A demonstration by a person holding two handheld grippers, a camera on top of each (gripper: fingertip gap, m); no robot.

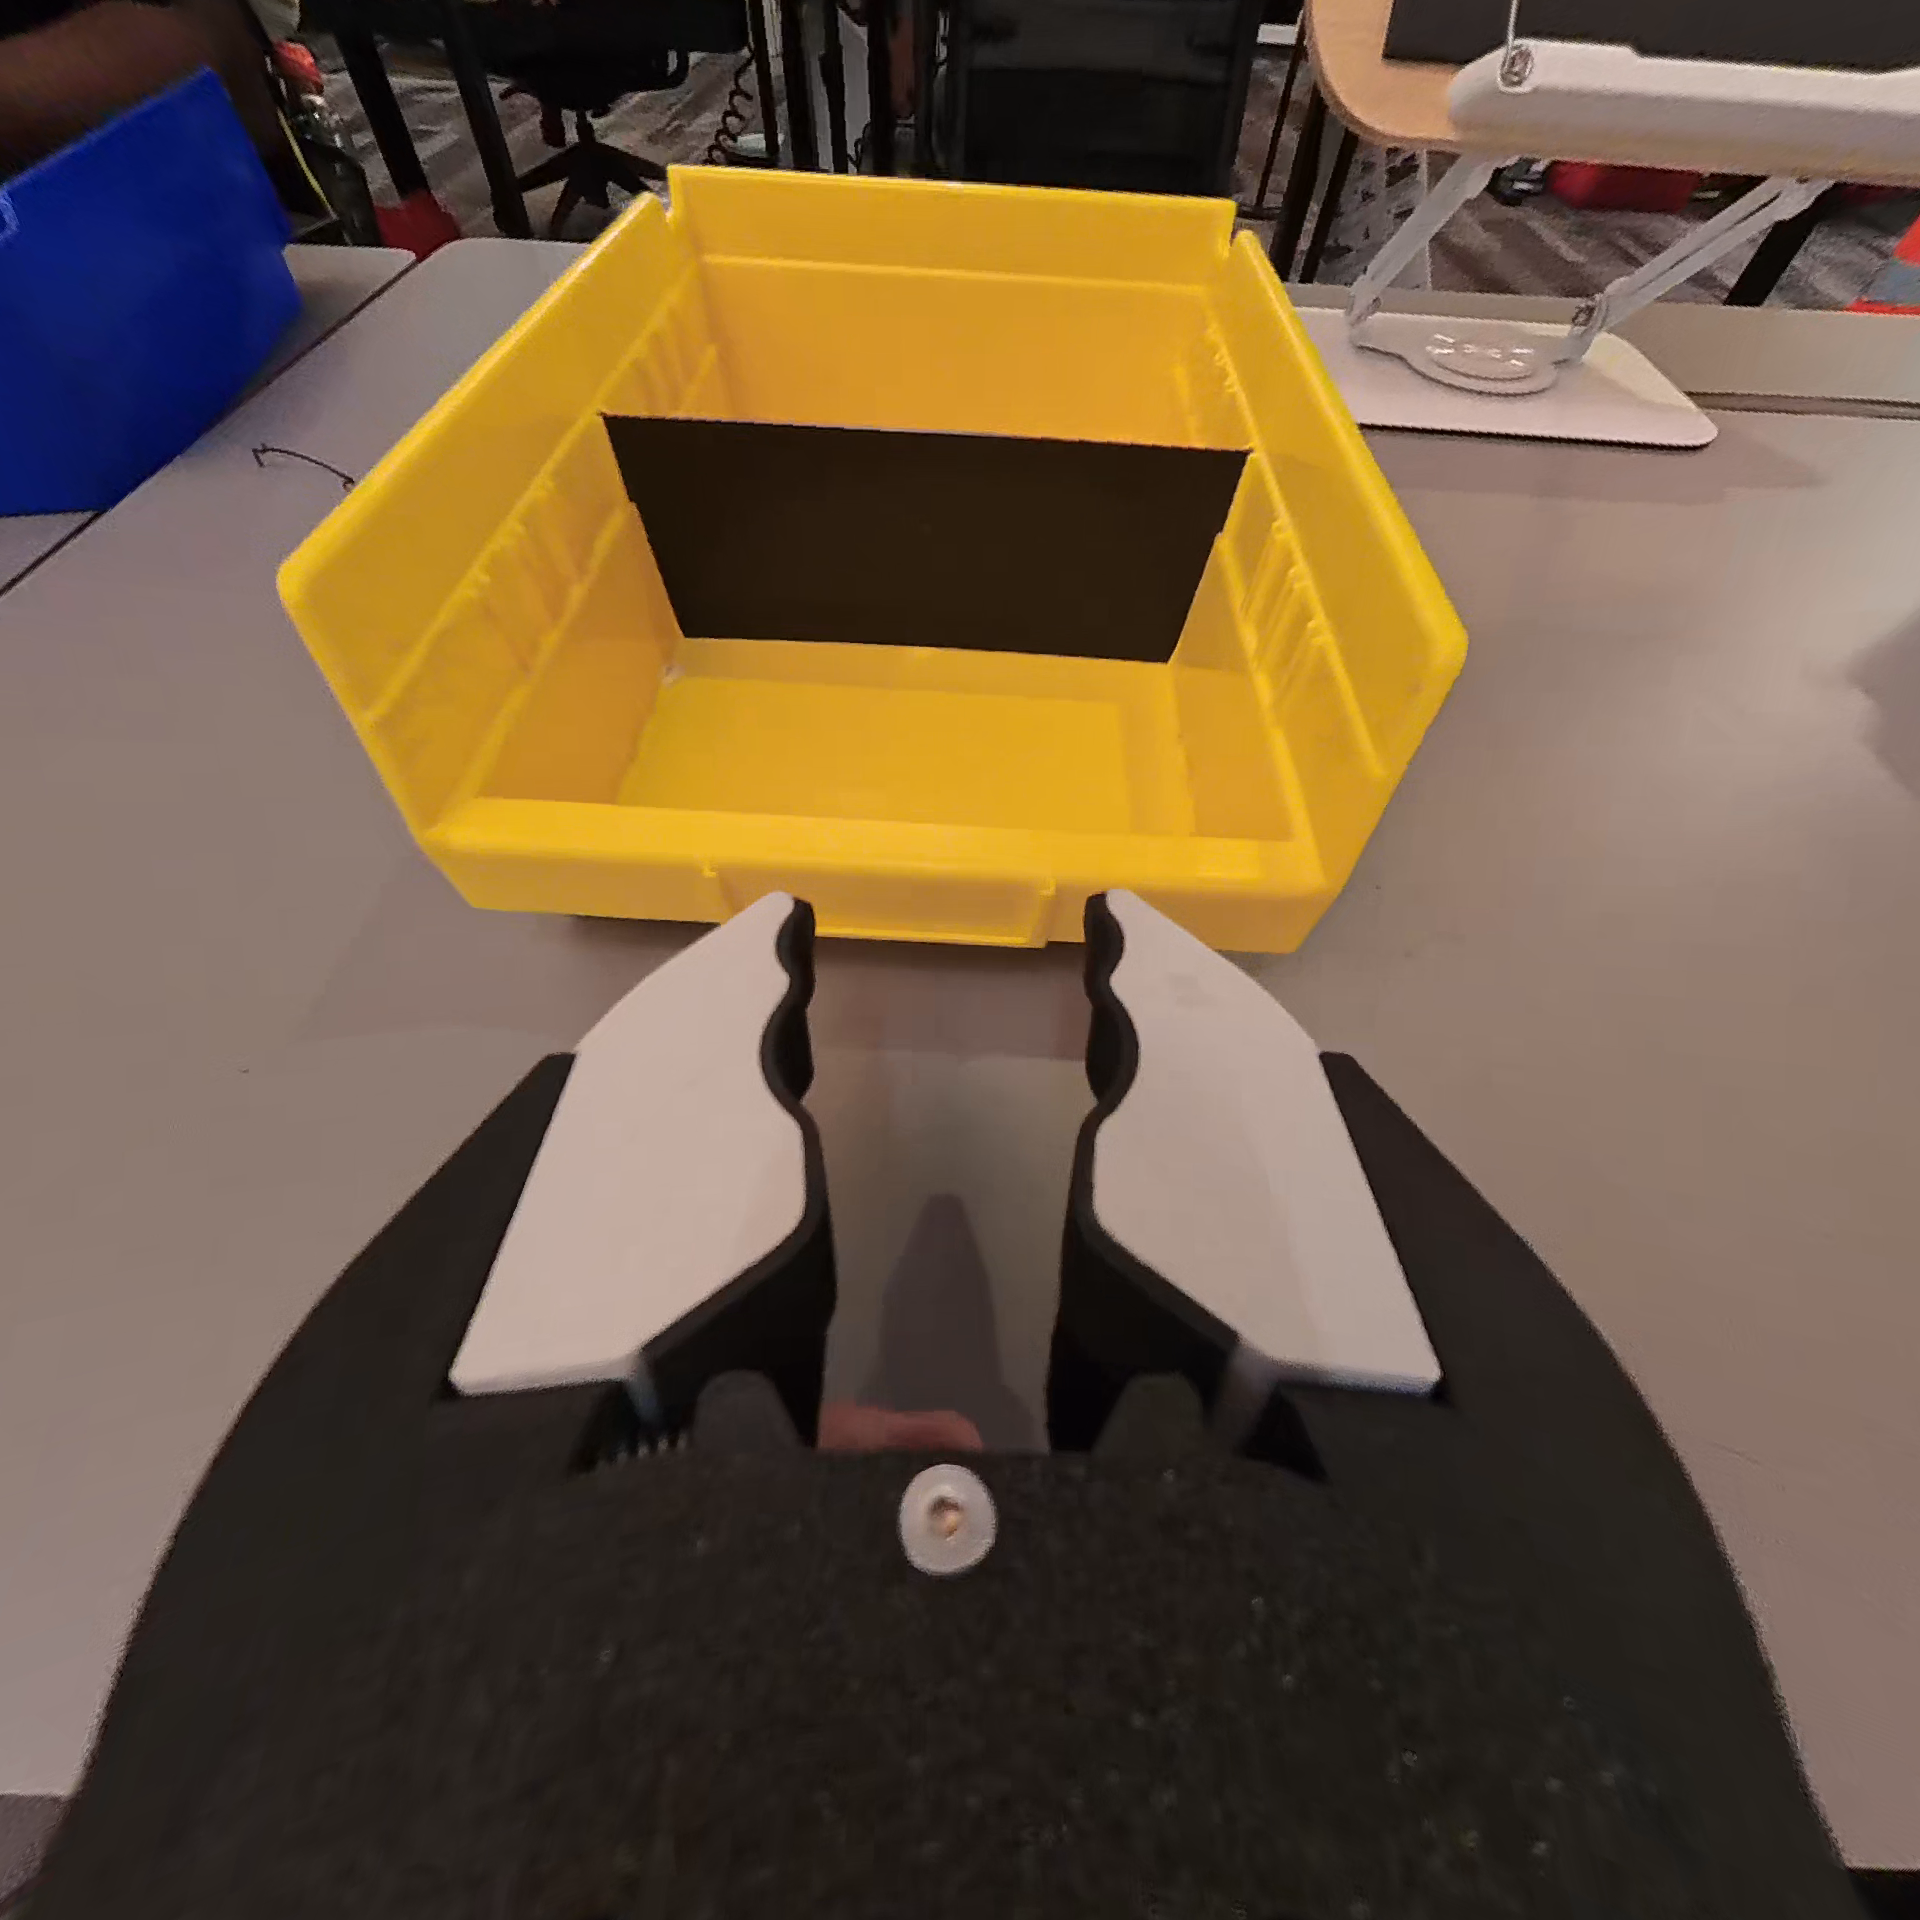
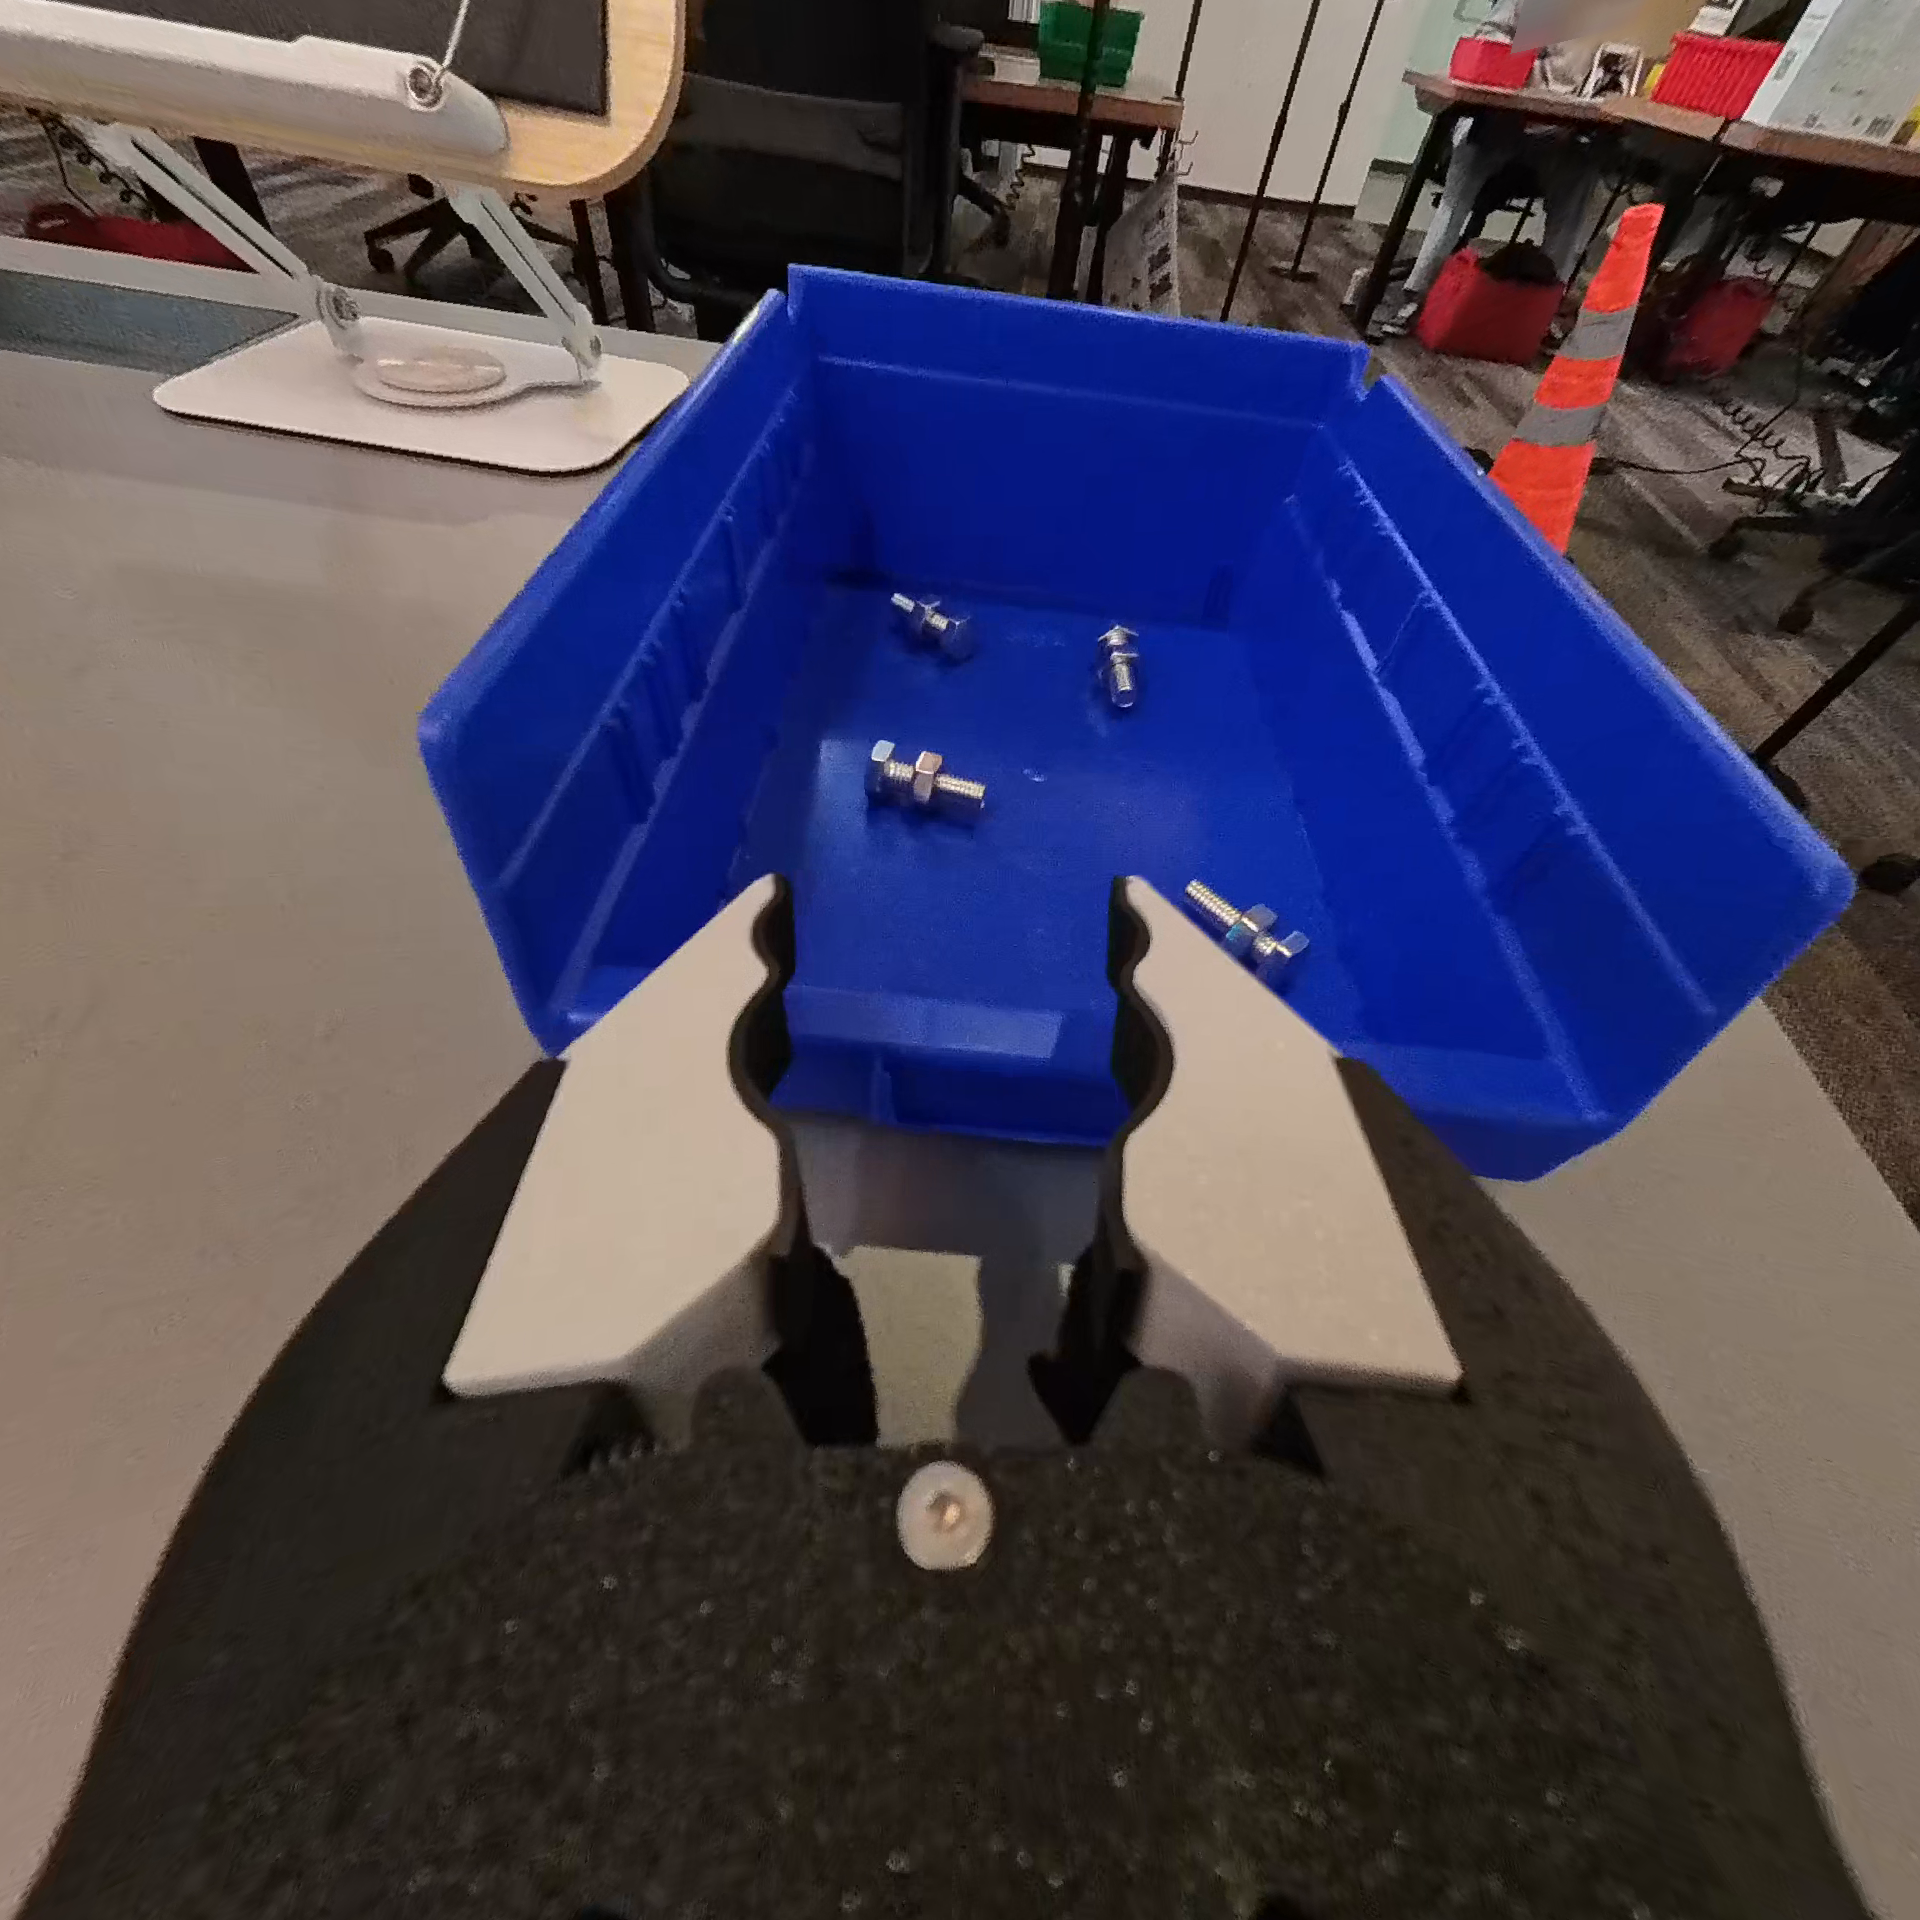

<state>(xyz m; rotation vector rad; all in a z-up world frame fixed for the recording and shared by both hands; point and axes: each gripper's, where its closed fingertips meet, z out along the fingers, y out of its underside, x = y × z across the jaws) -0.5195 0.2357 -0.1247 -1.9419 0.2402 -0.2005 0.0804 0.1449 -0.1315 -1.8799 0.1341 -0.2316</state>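
Note:
In the left wrist view a yellow bin stands on the grey table, split by a black divider; I see nothing in its near compartment. My left gripper is open and empty, just short of the bin's front wall. In the right wrist view a blue bin holds several silver bolts with nuts, one at the middle, one near the right. My right gripper is open and empty over the bin's front edge, tips above the floor inside.
A white stand on a flat base sits at the table's far side; it also shows in the right wrist view. Another blue bin stands far left. An orange cone stands on the floor beyond the table edge.

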